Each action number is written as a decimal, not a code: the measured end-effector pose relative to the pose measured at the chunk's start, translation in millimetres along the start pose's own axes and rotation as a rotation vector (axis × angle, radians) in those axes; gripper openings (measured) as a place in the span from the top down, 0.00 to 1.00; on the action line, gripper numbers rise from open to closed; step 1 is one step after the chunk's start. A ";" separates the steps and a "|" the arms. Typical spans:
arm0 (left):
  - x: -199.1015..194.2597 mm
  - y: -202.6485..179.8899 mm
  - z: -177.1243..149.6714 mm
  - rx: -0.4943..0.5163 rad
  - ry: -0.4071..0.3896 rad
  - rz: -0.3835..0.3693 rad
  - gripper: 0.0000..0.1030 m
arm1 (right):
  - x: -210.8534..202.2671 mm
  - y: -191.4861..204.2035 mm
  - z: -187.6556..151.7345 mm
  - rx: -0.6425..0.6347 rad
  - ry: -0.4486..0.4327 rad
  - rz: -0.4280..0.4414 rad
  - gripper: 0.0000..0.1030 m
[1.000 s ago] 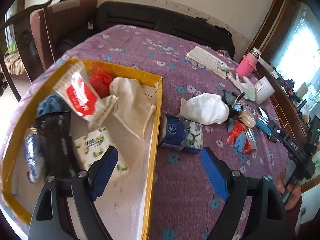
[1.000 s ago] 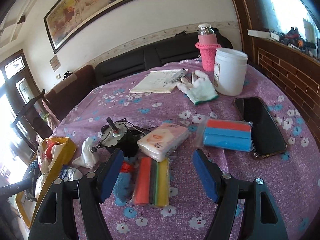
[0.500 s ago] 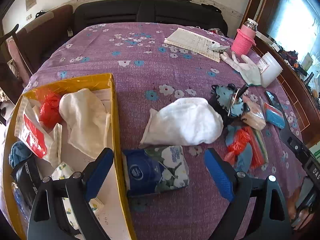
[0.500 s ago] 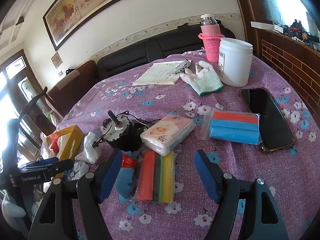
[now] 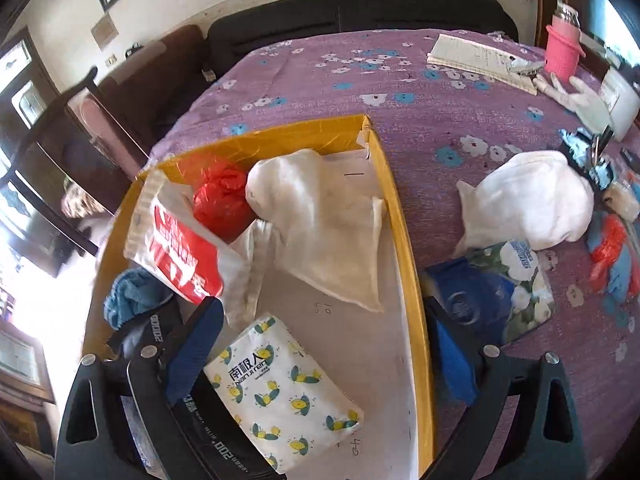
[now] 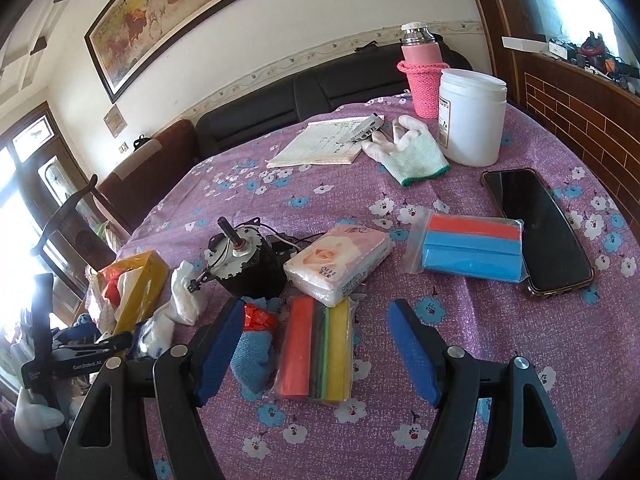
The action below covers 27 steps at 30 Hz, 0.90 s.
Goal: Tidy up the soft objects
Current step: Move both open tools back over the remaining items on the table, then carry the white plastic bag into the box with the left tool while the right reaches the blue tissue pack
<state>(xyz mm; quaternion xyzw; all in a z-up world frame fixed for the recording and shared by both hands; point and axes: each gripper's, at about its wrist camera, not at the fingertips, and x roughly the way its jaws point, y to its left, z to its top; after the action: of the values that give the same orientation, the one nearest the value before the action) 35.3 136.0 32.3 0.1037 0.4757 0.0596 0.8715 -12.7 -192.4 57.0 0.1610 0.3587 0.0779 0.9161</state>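
A: Left wrist view, left to right. What is in the yellow box?

B: A blue cloth at the left wall, a red-and-white packet, a red plastic bag, a white cloth bag, and a lemon-print tissue pack on the box floor nearest the camera.

A: State of the left hand-held gripper?

B: Jaws opening, spread wide, nothing pressed by the pads. They straddle the box's right wall: one finger over the box interior, the other just outside, in front of the blue floral tissue pack, which lies on the bench beside the box. A white cloth bundle sits beyond that pack.

A: Right wrist view?

B: Right hand-held gripper spread, holding nothing. Between its fingers on the bench lie a blue cloth with red plastic and a striped sponge pack. A rose-print tissue pack leans on the sponges' far end, beside a small motor. Further right: an orange-and-blue sponge pack, touching a phone.
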 end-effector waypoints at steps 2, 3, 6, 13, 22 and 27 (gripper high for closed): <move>-2.9 0.1 -1.4 0.035 -0.014 0.026 0.05 | 0.5 -0.9 -0.1 0.001 -0.001 -0.007 0.24; -3.6 0.0 -0.7 0.049 -0.018 0.033 0.05 | 0.9 -1.1 -0.4 0.001 0.000 -0.009 0.24; -4.9 3.1 -3.5 0.100 -0.034 0.055 0.05 | 3.1 -1.4 -0.2 0.001 0.008 -0.007 0.24; -57.7 -11.7 -3.2 0.180 -0.199 -0.024 0.06 | 2.4 -0.2 -0.3 -0.001 0.007 -0.001 0.24; -22.0 -89.8 49.1 0.212 -0.099 -0.247 0.06 | 1.6 0.2 -0.3 -0.002 -0.001 -0.006 0.24; 11.7 -110.3 64.1 0.219 -0.055 -0.308 0.06 | 0.1 1.9 2.0 -0.020 -0.014 -0.014 0.24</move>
<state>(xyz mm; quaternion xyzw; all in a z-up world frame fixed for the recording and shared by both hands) 96.1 23.3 30.3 0.1253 0.4656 -0.1294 0.8665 -11.3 -191.1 59.0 0.1501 0.3525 0.0738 0.9208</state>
